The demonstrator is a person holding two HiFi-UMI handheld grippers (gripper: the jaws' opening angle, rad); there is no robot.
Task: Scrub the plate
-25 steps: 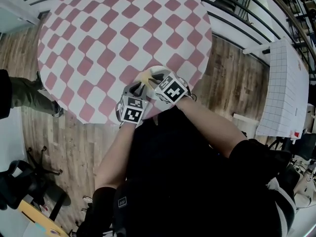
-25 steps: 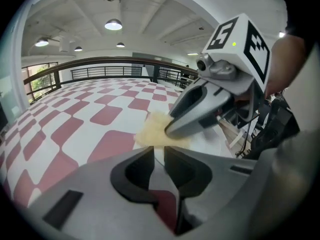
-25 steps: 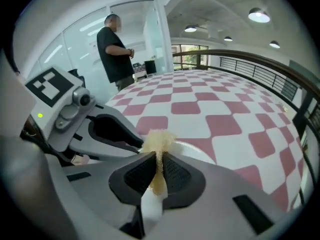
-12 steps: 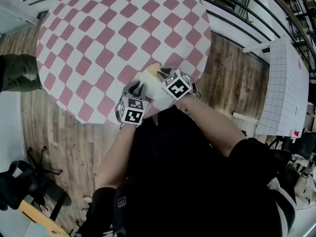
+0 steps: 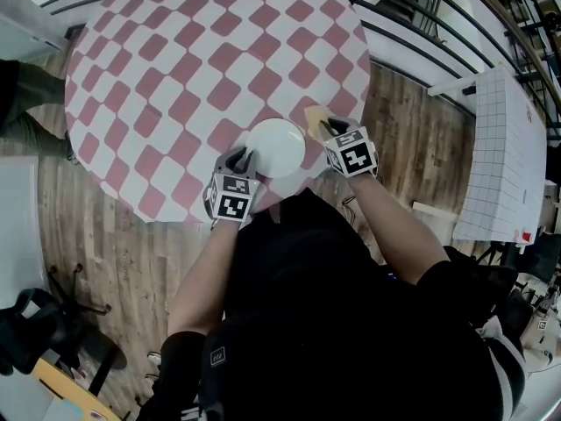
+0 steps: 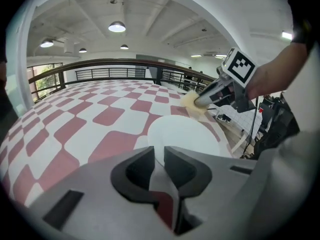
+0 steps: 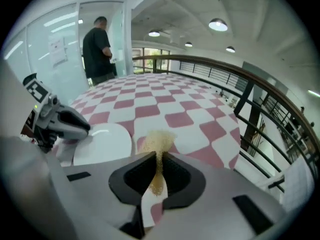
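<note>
The plate (image 5: 275, 147) lies by the near edge of the checked tabletop (image 5: 175, 60), its rim pinched between my left gripper's (image 5: 243, 159) jaws. My right gripper (image 5: 327, 132) has its jaws clamped on a yellow sponge (image 5: 315, 117), just beside the plate, not on it. I judge scrubbing is in hand; next, swing the sponge over the plate and press down.

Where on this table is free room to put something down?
Free: the far and left parts of the checkered tablecloth, beyond the plate. Crowded: the near edge, where the left hand-held gripper clamps the plate's rim and the right hand-held gripper holds the sponge beside it.
</note>
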